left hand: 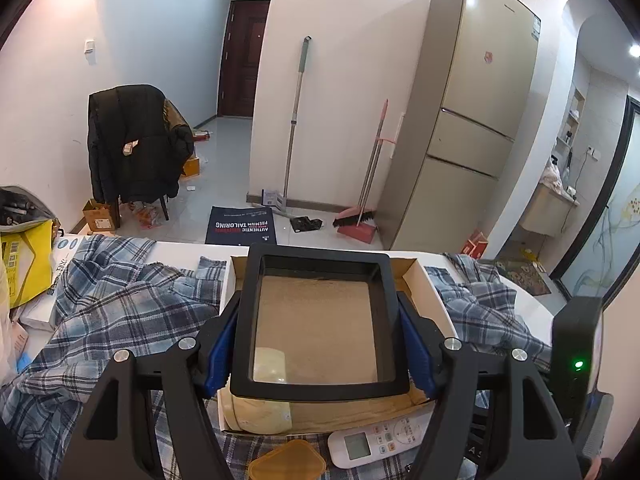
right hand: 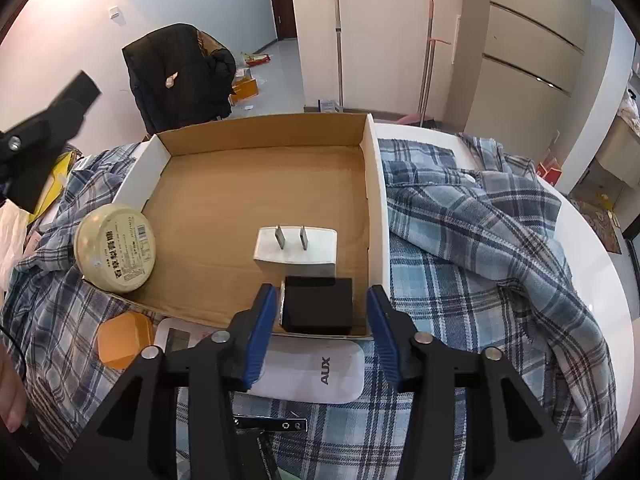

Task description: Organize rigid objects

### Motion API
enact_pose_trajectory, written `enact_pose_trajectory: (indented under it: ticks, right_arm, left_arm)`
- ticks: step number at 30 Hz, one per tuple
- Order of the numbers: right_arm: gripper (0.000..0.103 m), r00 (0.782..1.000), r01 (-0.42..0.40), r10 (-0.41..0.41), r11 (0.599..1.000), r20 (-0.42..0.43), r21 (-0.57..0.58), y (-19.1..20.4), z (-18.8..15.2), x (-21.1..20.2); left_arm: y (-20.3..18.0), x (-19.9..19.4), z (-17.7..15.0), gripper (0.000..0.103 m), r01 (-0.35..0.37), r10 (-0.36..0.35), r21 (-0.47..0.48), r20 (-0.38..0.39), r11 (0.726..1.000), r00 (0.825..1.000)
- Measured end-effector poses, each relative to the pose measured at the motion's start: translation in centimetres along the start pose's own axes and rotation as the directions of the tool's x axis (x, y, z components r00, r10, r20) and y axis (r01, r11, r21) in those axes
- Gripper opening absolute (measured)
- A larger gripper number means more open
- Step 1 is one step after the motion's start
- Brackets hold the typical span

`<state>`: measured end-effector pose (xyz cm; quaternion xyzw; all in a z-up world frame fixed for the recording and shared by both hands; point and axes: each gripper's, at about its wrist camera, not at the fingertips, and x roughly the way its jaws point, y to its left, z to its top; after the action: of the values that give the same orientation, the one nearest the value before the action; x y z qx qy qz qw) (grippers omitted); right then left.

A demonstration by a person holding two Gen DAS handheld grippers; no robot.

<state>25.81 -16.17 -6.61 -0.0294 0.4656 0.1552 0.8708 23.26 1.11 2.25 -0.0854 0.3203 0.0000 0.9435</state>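
My left gripper (left hand: 318,348) is shut on a black square frame with a clear pane (left hand: 320,260), held above the open cardboard box (left hand: 414,276). A cream round jar (left hand: 260,416) lies at the box's near left corner; it also shows in the right wrist view (right hand: 116,248). My right gripper (right hand: 322,336) is open and empty, its fingers either side of a black block (right hand: 318,306) in the box's (right hand: 260,132) near right corner. A white plug adapter (right hand: 296,250) stands just behind the block. A white AUX remote (right hand: 316,372) and an orange lid (right hand: 124,340) lie in front of the box.
A blue plaid cloth (right hand: 480,240) covers the white table (right hand: 592,264) around the box. A second white remote (left hand: 380,440) lies by the box front. A yellow bag (left hand: 24,260) and papers sit at the left. A metal strip (right hand: 272,424) lies under my right gripper.
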Motion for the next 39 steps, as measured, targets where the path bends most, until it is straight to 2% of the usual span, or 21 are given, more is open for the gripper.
enact_pose_trajectory:
  ticks: [4,7,11,15,18,20,23,27,32,39]
  right_arm:
    - [0.052,0.998,0.028,-0.028,1.000,0.062,0.001,-0.3,0.4,-2.0]
    - [0.064,0.987,0.080,-0.082,0.997,0.140,0.022,-1.3,0.9,-4.2]
    - [0.065,0.966,0.158,-0.170,0.985,0.197,0.074,-3.6,1.4,-6.0]
    - [0.065,0.972,0.124,-0.156,0.975,0.175,0.185,-7.0,1.9,-6.0]
    - [0.065,0.976,0.106,-0.143,0.970,0.163,0.220,-8.3,2.0,-5.8]
    - [0.065,0.977,0.112,-0.148,0.969,0.156,0.219,-8.5,2.0,-5.5]
    - [0.065,0.979,0.110,-0.144,0.969,0.144,0.224,-8.7,1.7,-5.2]
    - [0.065,0.980,0.114,-0.146,0.970,0.138,0.217,-8.6,1.6,-5.0]
    - [0.065,0.982,0.123,-0.148,0.973,0.120,0.194,-8.4,1.5,-4.3]
    - [0.065,0.983,0.115,-0.139,0.976,0.119,0.188,-8.2,1.4,-4.3]
  left_arm:
    - [-0.5,0.4,-0.3,0.072,0.014,-0.014,0.013,-0.020,1.000,1.000]
    - [-1.2,1.3,-0.9,0.072,0.053,-0.051,0.025,-0.059,0.998,0.997]
    - [-2.5,3.3,-2.7,0.072,0.064,-0.061,0.020,-0.118,0.998,0.991]
    - [-3.6,5.7,-4.5,0.072,0.049,-0.039,0.055,-0.171,0.997,0.985]
    - [-4.1,6.6,-5.3,0.072,0.030,-0.015,0.083,-0.173,0.996,0.985]
    - [-4.3,7.2,-5.8,0.072,-0.016,0.035,0.112,-0.167,0.994,0.985]
    - [-4.1,8.0,-6.1,0.072,-0.004,0.022,0.089,-0.196,0.996,0.980]
    - [-3.9,8.4,-6.2,0.072,-0.001,0.019,0.090,-0.197,0.996,0.980]
    - [-3.3,9.3,-6.6,0.072,0.019,-0.007,0.047,-0.255,0.999,0.967]
    - [-3.2,9.4,-6.7,0.072,0.012,-0.003,0.033,-0.263,0.999,0.965]
